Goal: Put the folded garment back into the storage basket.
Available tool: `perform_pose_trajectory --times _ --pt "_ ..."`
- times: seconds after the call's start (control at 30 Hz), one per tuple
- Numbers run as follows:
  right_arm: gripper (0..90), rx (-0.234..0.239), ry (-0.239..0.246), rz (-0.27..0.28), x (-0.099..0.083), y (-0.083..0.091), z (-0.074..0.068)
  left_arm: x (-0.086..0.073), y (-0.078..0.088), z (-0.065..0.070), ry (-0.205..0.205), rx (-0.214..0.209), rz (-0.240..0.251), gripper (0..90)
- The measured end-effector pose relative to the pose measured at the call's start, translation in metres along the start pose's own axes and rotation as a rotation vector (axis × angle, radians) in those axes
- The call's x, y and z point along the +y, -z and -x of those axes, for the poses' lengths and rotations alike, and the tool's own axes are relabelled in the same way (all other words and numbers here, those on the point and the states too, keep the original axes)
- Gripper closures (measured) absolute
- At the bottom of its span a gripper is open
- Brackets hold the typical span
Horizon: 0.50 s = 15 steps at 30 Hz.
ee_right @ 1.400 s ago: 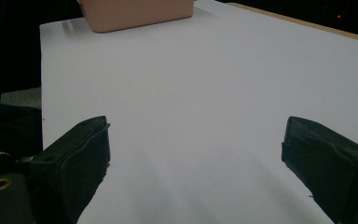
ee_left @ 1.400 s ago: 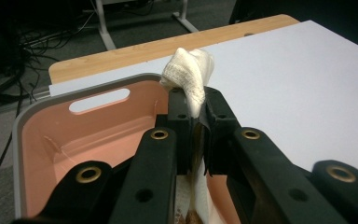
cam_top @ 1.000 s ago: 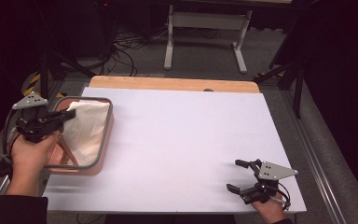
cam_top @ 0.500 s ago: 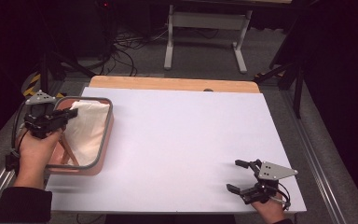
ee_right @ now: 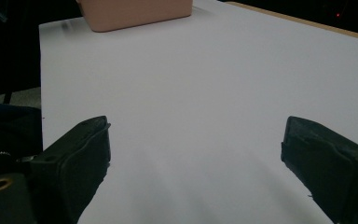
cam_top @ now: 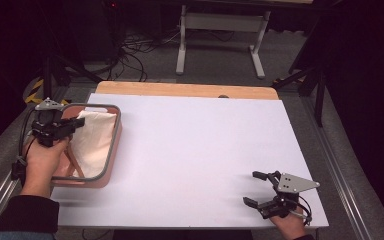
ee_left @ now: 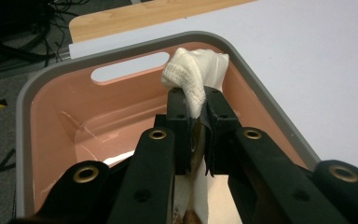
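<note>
All three views share the pink bin (cam_top: 111, 170).

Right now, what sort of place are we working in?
Probably a lab or workshop data-collection bench: a white-covered table, loose cables on the grey floor behind, and a metal stand. The left tool grips a white cloth.

Probably a lab: white-topped table (cam_top: 195, 145), floor cables (cam_top: 135, 50), dim metal stand legs (cam_top: 220, 30).

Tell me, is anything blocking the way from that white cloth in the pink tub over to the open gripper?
Nothing visible does. The left gripper holds the white cloth inside the pink tub; bare white table lies between it and the open right gripper.
</note>
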State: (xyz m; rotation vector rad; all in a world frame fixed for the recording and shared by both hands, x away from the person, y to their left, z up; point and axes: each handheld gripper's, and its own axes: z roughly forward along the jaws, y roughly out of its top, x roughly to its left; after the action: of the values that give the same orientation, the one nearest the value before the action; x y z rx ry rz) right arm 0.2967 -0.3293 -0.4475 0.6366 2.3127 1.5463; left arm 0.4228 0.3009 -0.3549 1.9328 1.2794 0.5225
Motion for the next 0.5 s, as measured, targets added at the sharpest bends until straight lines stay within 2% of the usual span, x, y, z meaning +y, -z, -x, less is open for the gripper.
perform_pose_trajectory --times 0.3,0.5 --pt "8.7 0.001 0.000 0.000 0.000 0.000 0.000 -0.001 -0.009 -0.001 0.004 0.008 -0.033 82.3" --pt "8.7 0.001 -0.001 -0.002 0.000 0.000 0.000 -0.002 -0.018 -0.003 0.003 0.040 -0.053 81.4"
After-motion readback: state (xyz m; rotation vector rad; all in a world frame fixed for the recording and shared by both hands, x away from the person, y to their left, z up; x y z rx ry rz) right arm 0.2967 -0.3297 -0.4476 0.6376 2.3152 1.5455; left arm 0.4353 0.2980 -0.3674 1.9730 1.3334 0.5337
